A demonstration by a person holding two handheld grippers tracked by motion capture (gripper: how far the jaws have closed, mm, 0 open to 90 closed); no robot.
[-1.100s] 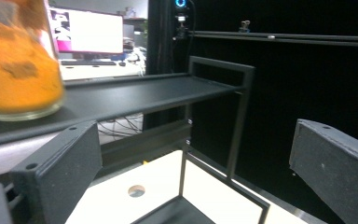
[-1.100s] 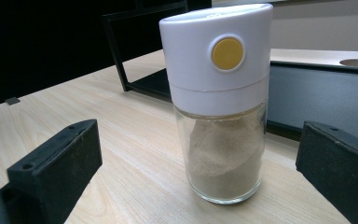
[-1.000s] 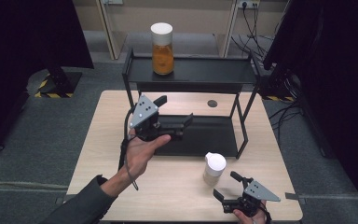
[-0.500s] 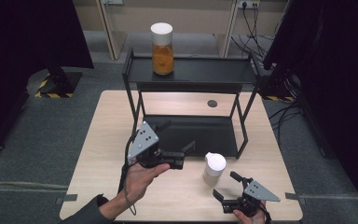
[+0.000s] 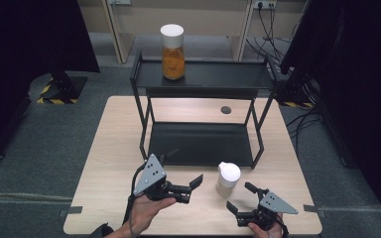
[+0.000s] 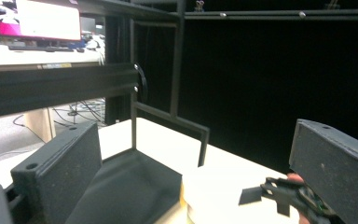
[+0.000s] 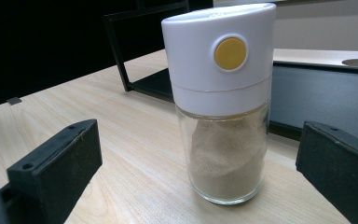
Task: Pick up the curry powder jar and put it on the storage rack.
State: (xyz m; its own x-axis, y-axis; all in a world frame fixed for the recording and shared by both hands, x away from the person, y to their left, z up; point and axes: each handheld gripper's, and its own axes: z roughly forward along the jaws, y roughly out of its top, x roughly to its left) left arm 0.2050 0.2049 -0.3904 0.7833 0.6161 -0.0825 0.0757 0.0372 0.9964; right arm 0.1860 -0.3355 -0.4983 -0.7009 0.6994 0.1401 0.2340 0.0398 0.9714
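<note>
High view: white-capped glass shaker of beige powder (image 5: 227, 178) upright on pale wooden table (image 5: 104, 148), near front edge, between my spread left gripper (image 5: 192, 187) and spread right gripper (image 5: 241, 198). Right gripper view: shaker (image 7: 223, 107) ahead of jaws, untouched, bare wood alongside.

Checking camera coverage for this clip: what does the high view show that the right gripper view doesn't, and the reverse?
High view alone: the orange-filled jar on the rack's top shelf, the left gripper open, and the whole table.

Right gripper view alone: the shaker's yellow button and the slanted beige powder through the glass.

Both: the white-capped shaker upright on the table, unheld, ahead of the open right gripper, and the rack's lower shelf.
</note>
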